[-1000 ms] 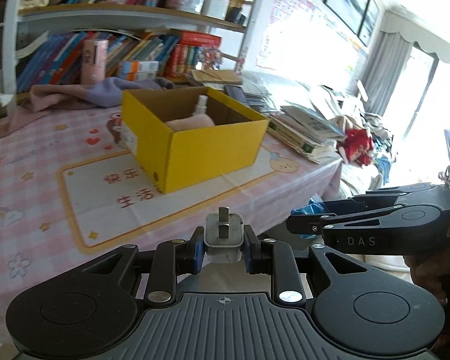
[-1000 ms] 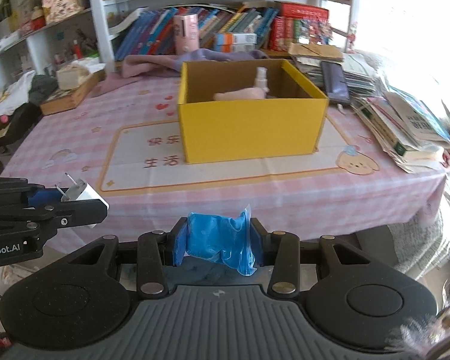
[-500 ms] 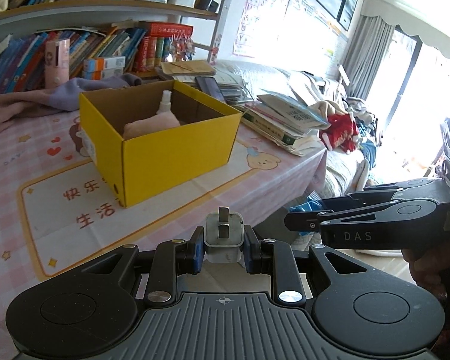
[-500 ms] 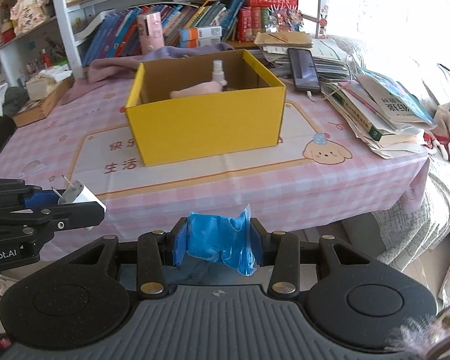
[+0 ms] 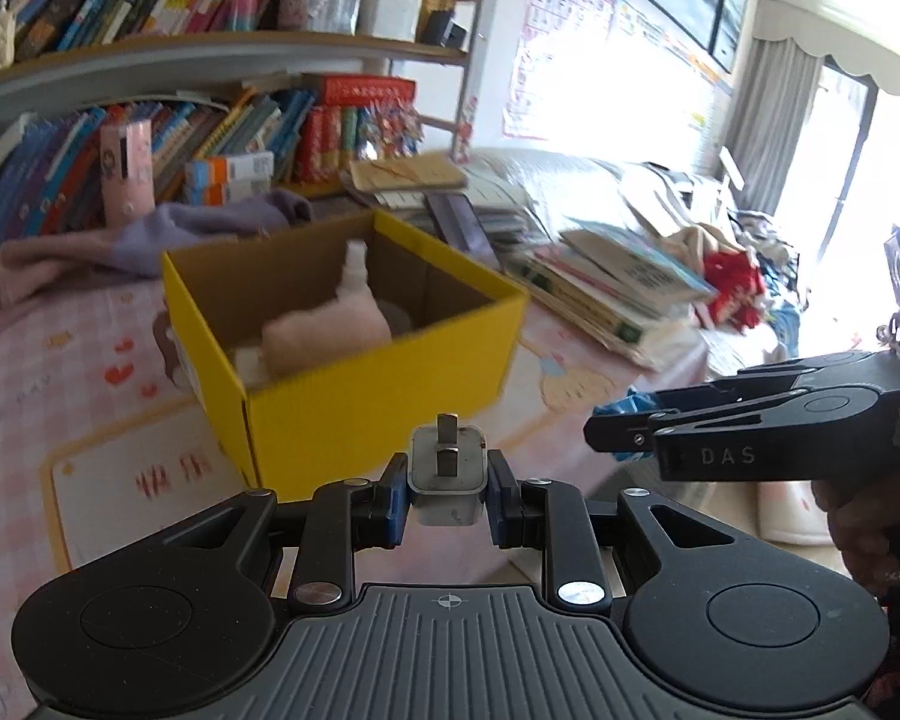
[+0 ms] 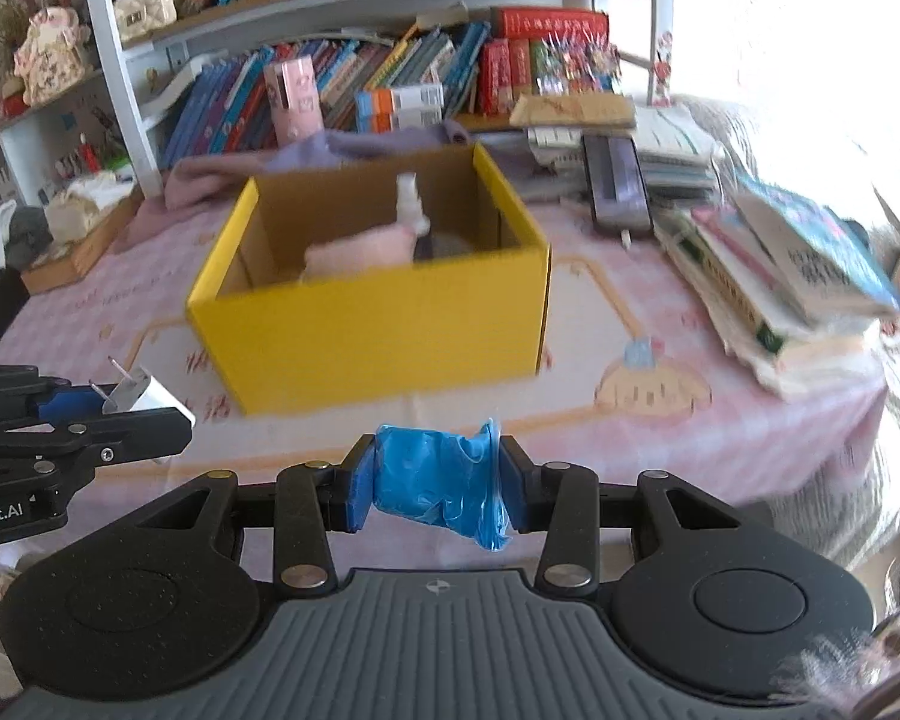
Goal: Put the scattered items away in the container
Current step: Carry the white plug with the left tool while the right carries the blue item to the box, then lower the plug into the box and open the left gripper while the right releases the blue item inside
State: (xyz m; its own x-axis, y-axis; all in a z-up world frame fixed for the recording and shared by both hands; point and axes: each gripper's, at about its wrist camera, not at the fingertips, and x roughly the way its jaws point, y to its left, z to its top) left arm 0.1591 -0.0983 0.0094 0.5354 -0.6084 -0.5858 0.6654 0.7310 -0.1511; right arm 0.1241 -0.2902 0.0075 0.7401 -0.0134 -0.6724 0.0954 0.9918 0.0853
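Nearest, the left gripper (image 5: 448, 501) has its jaws clenched on a white plug adapter (image 5: 447, 474), prongs pointing away, so it can be dropped straight in. Beside it, the right gripper (image 6: 432, 489) has its jaws grasping a crumpled blue plastic bag (image 6: 441, 489). Both items hang over the near edge of the bench (image 6: 660, 450), short of the yellow cardboard box (image 6: 378, 336), which already holds a pink cloth and a spray bottle. Compared with a second ago, the box looms larger and nearer in both views.
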